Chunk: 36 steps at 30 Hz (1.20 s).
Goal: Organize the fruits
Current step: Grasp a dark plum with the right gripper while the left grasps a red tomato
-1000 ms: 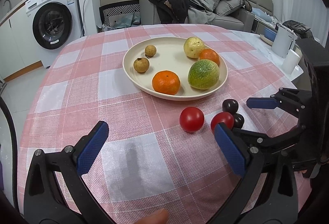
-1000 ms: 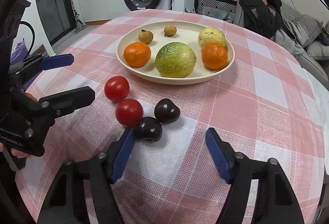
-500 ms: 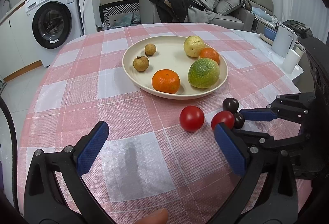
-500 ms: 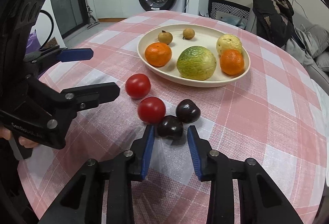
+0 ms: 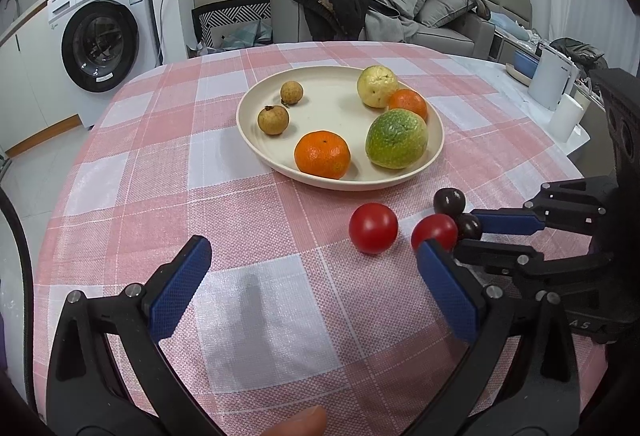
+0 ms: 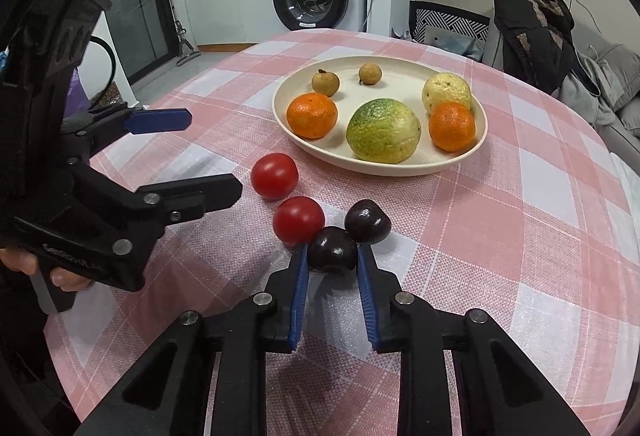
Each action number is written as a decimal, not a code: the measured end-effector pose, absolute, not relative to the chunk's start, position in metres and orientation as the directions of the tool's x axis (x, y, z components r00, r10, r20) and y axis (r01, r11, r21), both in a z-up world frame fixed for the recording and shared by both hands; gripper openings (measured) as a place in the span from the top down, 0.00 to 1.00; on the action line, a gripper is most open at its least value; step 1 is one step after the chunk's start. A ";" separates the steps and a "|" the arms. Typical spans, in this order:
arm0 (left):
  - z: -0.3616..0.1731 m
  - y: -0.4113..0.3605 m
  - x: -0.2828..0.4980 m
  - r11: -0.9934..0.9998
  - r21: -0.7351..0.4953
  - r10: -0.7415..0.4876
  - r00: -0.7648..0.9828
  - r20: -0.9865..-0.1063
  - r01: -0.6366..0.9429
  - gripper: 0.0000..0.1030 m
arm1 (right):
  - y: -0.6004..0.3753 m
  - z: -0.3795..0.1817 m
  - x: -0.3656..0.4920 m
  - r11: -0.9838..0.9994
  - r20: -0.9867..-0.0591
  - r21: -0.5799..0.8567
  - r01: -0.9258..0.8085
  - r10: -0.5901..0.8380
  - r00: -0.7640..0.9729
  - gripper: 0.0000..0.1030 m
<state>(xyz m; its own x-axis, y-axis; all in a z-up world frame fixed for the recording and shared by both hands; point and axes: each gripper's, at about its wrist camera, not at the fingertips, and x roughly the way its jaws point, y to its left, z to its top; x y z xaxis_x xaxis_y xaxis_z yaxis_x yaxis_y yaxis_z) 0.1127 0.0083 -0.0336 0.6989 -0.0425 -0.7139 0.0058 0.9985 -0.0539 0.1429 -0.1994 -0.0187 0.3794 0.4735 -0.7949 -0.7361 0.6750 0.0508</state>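
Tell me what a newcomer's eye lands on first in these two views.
First, the right claw, shut on a dark purple round fruit on the pink-and-white checked tablecloth, with a second dark fruit and two shiny red tomatoes close by. Behind them, the cream round plate holds two oranges, a big green-yellow fruit, a pale yellow one and two small brown ones. The left claw hovers open and empty.

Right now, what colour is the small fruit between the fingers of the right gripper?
Very dark purple, almost black: the dark fruit in the right gripper shows best in the right wrist view.
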 end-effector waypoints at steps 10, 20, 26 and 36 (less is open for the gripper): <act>-0.042 0.010 0.124 0.995 -0.100 -0.063 0.662 -0.746 -0.018 0.01 | -0.217 -0.001 0.148 0.703 -0.745 0.081 -0.707 0.514 0.426 0.76; -0.051 0.005 0.144 0.992 -0.128 -0.090 0.625 -0.775 -0.015 0.11 | -0.227 0.006 0.154 0.722 -0.714 0.100 -0.685 0.531 0.456 0.76; -0.054 -0.001 0.150 0.994 -0.108 -0.101 0.611 -0.785 0.025 0.32 | -0.230 0.006 0.156 0.731 -0.717 0.100 -0.675 0.524 0.460 0.76; -0.051 -0.012 0.148 0.985 -0.128 -0.173 0.610 -0.773 0.118 0.74 | -0.231 0.005 0.158 0.732 -0.718 0.101 -0.674 0.522 0.460 0.76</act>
<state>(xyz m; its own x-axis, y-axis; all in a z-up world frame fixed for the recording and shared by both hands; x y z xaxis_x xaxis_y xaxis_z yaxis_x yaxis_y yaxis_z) 0.1478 -0.0119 -0.0510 0.6097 -0.1732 -0.7734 0.1176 0.9848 -0.1278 0.1577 -0.2310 0.0045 0.4601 0.5222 -0.7181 -0.6736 0.7322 0.1009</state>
